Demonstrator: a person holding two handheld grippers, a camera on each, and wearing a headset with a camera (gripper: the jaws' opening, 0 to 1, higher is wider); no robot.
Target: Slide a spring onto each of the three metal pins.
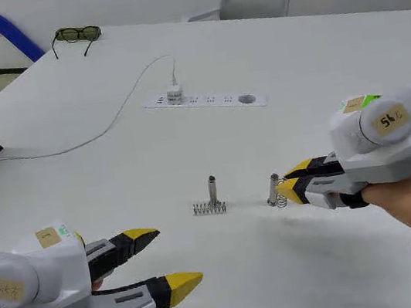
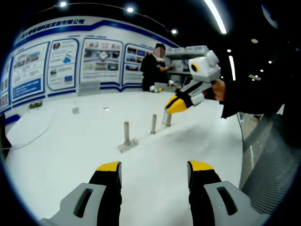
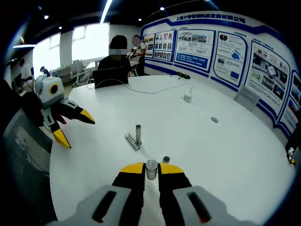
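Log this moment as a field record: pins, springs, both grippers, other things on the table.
pins in sight: two, upright, both bare: pin A, pin B
loose spring: lying on the table at pin A's base
held spring: between the right gripper's jaws, close beside pin B, not on it
right gripper: shut on the held spring
left gripper: open, holding nothing, apart from the pins
other things: power strip with a plug, glasses
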